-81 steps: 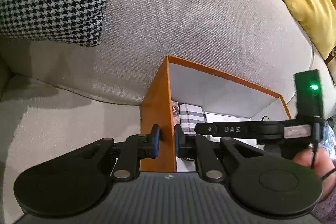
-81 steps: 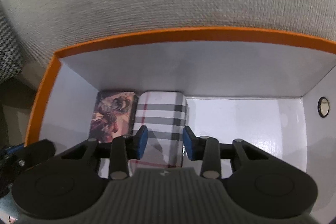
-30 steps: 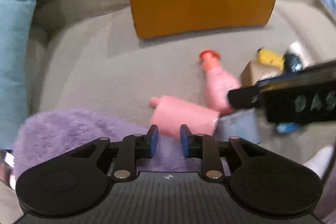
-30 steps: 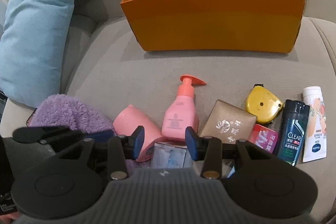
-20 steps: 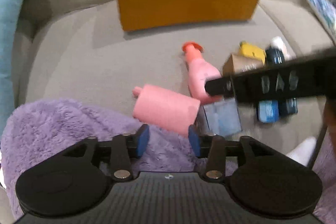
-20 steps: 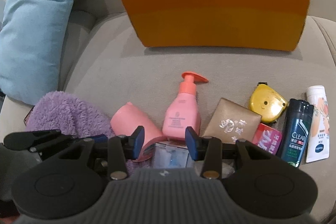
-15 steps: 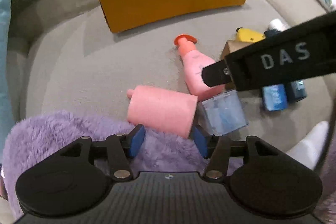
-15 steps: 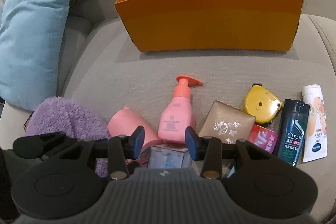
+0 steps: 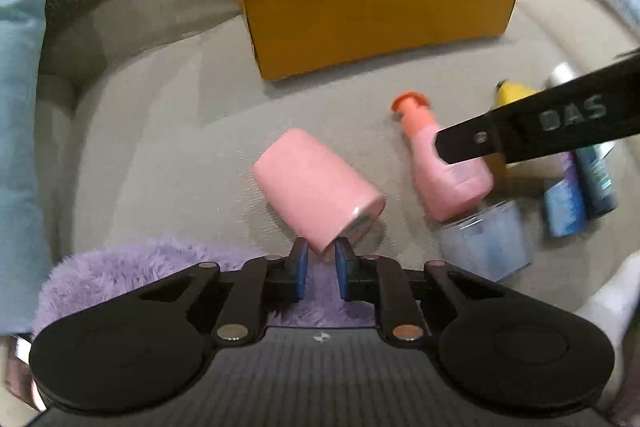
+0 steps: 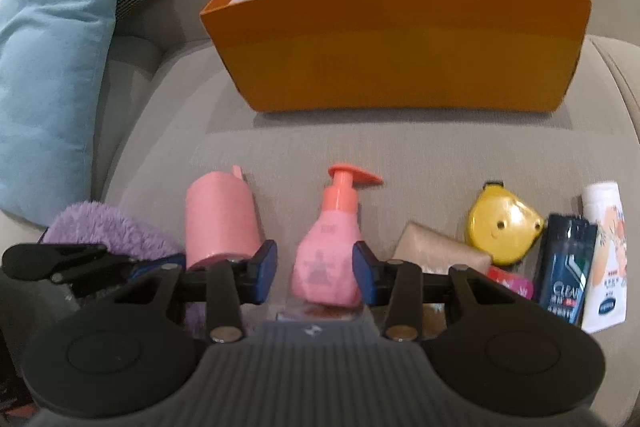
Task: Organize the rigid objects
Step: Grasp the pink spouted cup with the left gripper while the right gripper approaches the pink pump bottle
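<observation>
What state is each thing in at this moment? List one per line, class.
Left gripper: shut on cup rim.
Right gripper: open, fingers either side of pump bottle.
Cup: on its side, pinched at rim.
Pump bottle: lying on cushion, not gripped.
Box: open-topped, contents hidden.
Tape measure: lying flat.
Shampoo: lying flat, cap on.

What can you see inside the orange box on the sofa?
Inside the orange box, the right wrist view shows only bare white inner walls. The front wall hides the floor and lower interior, so any contents cannot be seen.
</observation>
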A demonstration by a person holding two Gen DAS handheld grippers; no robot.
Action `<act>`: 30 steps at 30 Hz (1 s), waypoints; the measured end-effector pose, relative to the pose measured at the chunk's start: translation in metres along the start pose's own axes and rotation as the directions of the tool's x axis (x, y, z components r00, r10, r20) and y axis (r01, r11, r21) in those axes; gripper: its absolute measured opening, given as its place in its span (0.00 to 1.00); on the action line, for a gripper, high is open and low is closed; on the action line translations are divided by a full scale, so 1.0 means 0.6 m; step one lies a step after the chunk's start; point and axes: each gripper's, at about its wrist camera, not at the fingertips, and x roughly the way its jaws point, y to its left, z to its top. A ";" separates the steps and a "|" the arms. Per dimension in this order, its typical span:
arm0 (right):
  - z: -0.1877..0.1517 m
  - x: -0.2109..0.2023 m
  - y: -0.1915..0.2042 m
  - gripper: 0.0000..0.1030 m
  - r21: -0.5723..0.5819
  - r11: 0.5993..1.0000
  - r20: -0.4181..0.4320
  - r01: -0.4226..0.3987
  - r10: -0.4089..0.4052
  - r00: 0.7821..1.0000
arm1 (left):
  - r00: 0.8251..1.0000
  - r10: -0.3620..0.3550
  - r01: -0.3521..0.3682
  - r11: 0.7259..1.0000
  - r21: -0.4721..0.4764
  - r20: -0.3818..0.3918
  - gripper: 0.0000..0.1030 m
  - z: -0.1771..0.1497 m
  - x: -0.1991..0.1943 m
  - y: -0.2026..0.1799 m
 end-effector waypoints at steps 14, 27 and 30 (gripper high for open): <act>0.032 0.059 -0.010 0.49 -0.058 0.998 -0.147 0.034 -0.042 0.988 | 0.979 -0.204 0.164 0.830 -0.533 -0.016 0.68 0.059 0.023 0.111; 0.035 0.113 0.018 0.47 -0.162 0.984 -0.199 0.076 -0.108 0.974 | 0.978 -0.148 0.056 0.862 -0.503 -0.145 0.63 0.077 0.106 0.077; 0.047 0.110 0.011 0.47 -0.155 0.985 -0.167 0.070 -0.096 0.981 | 0.983 -0.144 0.068 0.866 -0.496 -0.115 0.62 0.086 0.107 0.079</act>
